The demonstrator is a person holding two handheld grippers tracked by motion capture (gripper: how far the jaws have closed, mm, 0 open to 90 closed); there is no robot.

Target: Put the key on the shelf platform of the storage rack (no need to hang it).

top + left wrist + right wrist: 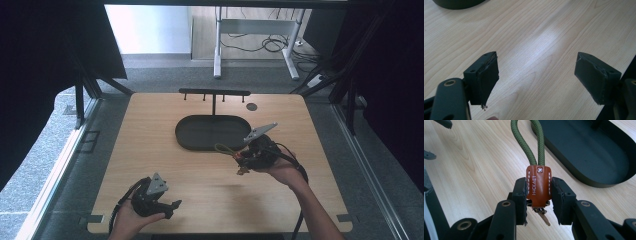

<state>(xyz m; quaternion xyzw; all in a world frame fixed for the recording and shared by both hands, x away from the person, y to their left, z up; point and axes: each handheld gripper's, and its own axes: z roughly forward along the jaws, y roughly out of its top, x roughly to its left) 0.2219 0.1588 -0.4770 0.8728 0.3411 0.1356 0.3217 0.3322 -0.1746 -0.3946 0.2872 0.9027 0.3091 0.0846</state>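
A keychain (538, 183) with a brown leather sleeve and a green cord loop (531, 142) is clamped between the pads of my right gripper (539, 195); small keys hang below the sleeve. In the high view the right gripper (246, 159) hovers above the table just right of the black oval tray (195, 131), with the green loop (223, 148) pointing toward the tray's rim. The left gripper (172, 205) rests near the table's front left edge. In its own view the left gripper (536, 75) is open, with bare wood between its pads.
A black T-shaped hook rack (214, 93) with several pegs rises behind the tray. A small dark round disc (251, 106) lies at the back right of the wooden table (150, 150). Black frame posts stand beside the table.
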